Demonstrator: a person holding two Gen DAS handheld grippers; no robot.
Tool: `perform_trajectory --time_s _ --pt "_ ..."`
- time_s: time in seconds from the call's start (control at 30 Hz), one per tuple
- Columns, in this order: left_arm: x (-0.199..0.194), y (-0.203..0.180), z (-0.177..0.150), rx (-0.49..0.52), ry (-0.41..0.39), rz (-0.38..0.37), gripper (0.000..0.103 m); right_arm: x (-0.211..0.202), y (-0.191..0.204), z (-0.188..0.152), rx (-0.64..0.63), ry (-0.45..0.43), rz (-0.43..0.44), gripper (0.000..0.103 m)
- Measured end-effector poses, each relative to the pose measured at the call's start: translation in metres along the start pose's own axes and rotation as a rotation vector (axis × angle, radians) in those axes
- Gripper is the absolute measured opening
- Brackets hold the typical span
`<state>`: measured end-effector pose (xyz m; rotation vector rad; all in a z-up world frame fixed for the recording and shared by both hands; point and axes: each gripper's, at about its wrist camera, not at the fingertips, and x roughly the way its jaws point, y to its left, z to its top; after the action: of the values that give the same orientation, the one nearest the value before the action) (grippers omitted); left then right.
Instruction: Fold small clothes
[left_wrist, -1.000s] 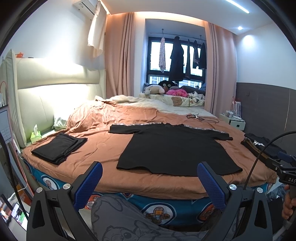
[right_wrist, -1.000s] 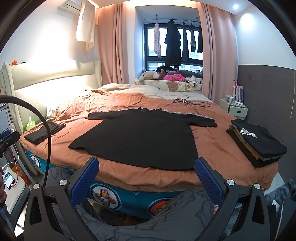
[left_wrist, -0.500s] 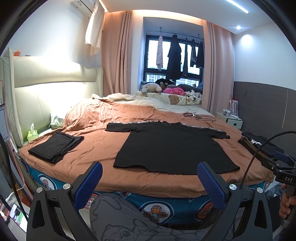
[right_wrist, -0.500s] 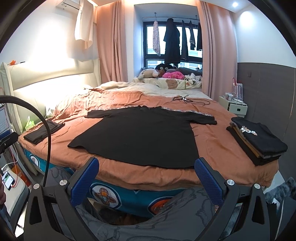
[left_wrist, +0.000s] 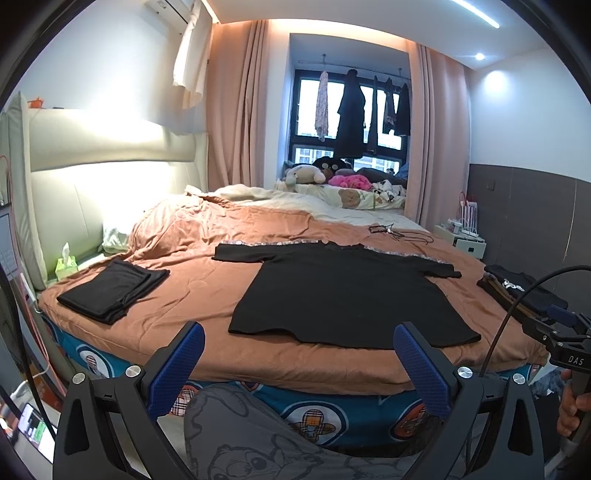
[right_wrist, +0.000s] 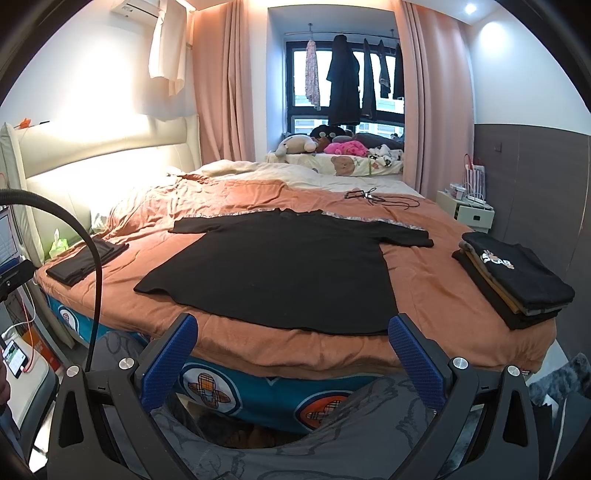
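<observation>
Black t-shirt (left_wrist: 343, 291) lay spread flat, face-down, mid-bed on orange blanket (left_wrist: 207, 295), hem toward near edge. Left gripper (left_wrist: 299, 365) hung wide open, empty, short of near edge of bed. Right gripper (right_wrist: 293, 354) same deal, spread wide, nothing held. Folded black piece (left_wrist: 112, 290) sat at left, stack of folded clothes (right_wrist: 517, 277) at right.

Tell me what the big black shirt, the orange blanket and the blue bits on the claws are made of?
The black shirt looks like soft matte knit, probably cotton: it lies flat and limp, with no shine. The orange blanket seems smooth woven fabric with a slight sheen and many soft wrinkles. The blue pads on the right claw look like textured rubber or plastic, with a fine grid pattern; which one I cannot tell.
</observation>
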<state>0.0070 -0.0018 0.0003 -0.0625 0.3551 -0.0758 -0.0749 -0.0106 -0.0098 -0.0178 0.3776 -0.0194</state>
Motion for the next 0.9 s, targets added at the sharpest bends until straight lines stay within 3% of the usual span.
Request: perform_trajectory --time_s 0.6,0.9 --pt "-0.001 0.006 0.001 -0.010 -0.011 0.017 0.103 -0.001 -0.001 0.005 0.011 -0.004 0.007 0.103" --pt "0.003 0.009 0.023 -0.024 -0.037 0.046 0.103 -0.002 -0.006 0.017 0.004 -0.025 -0.002 0.103"
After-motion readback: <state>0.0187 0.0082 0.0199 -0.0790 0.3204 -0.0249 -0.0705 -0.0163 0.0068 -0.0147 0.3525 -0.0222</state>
